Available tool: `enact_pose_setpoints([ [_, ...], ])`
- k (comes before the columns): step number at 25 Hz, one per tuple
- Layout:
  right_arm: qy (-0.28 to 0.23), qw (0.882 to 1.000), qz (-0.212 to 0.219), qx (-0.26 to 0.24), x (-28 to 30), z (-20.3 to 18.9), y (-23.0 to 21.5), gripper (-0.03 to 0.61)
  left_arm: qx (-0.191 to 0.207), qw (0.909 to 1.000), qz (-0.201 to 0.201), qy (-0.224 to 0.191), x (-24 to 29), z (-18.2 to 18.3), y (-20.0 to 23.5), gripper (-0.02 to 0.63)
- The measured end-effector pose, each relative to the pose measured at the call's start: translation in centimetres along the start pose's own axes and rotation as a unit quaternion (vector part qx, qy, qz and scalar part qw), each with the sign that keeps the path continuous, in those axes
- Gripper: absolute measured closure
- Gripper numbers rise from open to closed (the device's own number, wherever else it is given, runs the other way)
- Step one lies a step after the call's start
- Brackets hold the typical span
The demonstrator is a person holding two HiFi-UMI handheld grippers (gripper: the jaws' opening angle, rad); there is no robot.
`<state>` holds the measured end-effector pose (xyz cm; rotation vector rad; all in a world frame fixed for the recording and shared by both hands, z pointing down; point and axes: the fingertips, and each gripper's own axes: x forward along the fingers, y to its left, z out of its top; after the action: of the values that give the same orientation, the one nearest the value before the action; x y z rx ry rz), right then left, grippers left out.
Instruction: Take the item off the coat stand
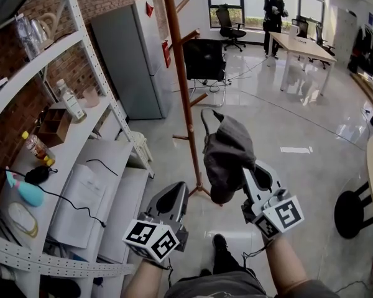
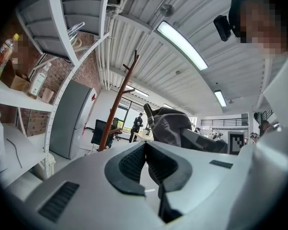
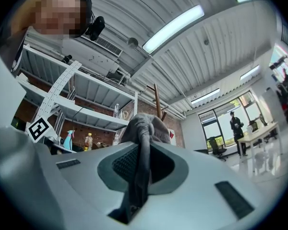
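The brown wooden coat stand (image 1: 185, 98) rises in the middle of the head view, its pegs bare. Just right of its pole is a grey cloth item (image 1: 227, 151) with a strap loop sticking up; I see it touching no peg. My right gripper (image 1: 252, 177) is shut on the lower edge of the cloth. In the right gripper view the grey cloth (image 3: 144, 128) runs down between the jaws of the right gripper (image 3: 140, 152). My left gripper (image 1: 174, 197) sits lower left of the cloth, shut and holding nothing. From the left gripper (image 2: 145, 147) the cloth (image 2: 170, 123) shows beyond the jaws.
A white metal shelf unit (image 1: 81, 135) with bottles and a cable fills the left. A grey fridge (image 1: 133, 54) and a black office chair (image 1: 205, 61) stand behind the stand. A black stool (image 1: 351, 213) is at the right. A person (image 1: 273, 8) stands by far desks.
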<state>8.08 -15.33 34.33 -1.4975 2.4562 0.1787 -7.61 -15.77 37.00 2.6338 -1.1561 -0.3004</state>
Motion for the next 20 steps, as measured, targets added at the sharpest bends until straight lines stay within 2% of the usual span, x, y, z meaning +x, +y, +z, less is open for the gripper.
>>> enact_pose_setpoints([
  [8,0.026,1.0,-0.005,-0.01,-4.0,-1.8,3.1,0.549,-0.01,0.9999,-0.003,0.014,-3.4,-2.0,-1.4,0.606],
  [20,0.047,0.999,-0.015,-0.015,-6.3,-3.4,3.0,0.549,-0.016,0.9996,-0.007,0.02,-4.5,-3.2,-2.2,0.606],
])
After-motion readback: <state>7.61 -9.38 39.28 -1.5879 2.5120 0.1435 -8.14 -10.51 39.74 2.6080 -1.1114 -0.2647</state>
